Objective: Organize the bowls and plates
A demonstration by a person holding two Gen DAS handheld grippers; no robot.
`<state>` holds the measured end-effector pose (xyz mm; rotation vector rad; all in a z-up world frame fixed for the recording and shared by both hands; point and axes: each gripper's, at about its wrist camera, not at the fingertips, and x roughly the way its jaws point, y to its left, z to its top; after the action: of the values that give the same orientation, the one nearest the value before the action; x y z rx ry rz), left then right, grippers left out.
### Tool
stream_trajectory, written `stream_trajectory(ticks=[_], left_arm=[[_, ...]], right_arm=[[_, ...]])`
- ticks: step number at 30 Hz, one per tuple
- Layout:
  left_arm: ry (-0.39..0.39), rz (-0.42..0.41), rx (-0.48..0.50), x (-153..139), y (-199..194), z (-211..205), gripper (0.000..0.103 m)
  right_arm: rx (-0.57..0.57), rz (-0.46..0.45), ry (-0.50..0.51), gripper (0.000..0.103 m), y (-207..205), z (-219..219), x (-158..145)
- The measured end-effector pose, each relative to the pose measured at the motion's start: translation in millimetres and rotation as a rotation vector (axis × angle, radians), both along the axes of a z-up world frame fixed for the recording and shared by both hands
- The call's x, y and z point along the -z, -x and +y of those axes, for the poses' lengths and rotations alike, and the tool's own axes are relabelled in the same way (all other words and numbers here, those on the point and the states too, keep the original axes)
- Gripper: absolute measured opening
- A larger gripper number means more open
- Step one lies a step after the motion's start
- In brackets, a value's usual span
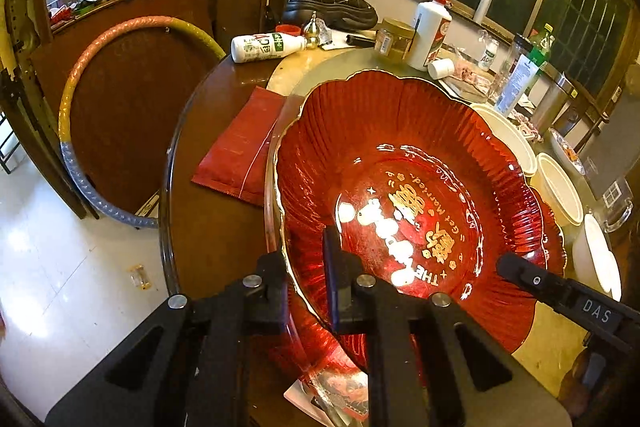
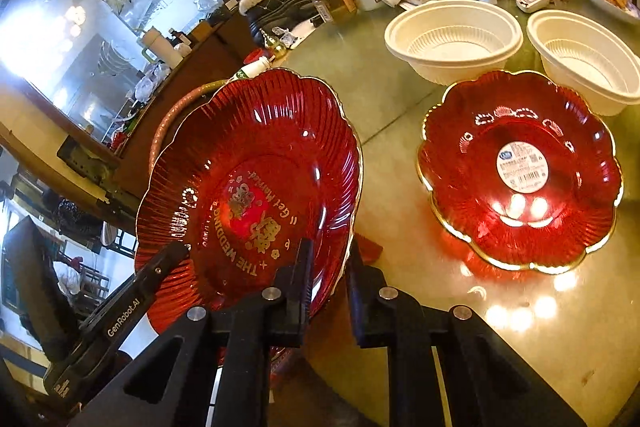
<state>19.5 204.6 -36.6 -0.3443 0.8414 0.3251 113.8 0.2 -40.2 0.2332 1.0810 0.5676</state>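
Red wedding plate [image 2: 248,187] lifted and tilted above the counter [image 2: 392,115] edge, left tongs [image 1: 308,287] clamped on its near rim, right tongs [image 2: 328,283] clamped on its opposite rim, second red plate [image 2: 520,171] flat on the counter, two white bowls [image 2: 452,39] just behind it.

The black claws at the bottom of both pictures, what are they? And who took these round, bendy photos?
They are pinching tools that a person holds, one in each hand. A tiny camera sits on each, so one picture looks along the left gripper, the other along the right gripper. Both pinch the rim of one red wedding plate, lifted and tilted. On the glass table rest another red plate, a white bowl and a second white bowl.
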Motion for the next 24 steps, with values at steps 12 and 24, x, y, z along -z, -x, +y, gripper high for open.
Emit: stream_trajectory(ticks=[12, 24], left_arm=[[0.081, 0.105, -0.017, 36.2, -0.3, 3.5, 0.018], [0.015, -0.186, -0.166, -52.2, 27.6, -13.6, 0.084]], right_arm=[[-0.024, 0.084, 0.038, 0.020, -2.7, 0.1, 26.2], [0.065, -0.037, -0.109, 0.055, 11.7, -85.2, -17.7]])
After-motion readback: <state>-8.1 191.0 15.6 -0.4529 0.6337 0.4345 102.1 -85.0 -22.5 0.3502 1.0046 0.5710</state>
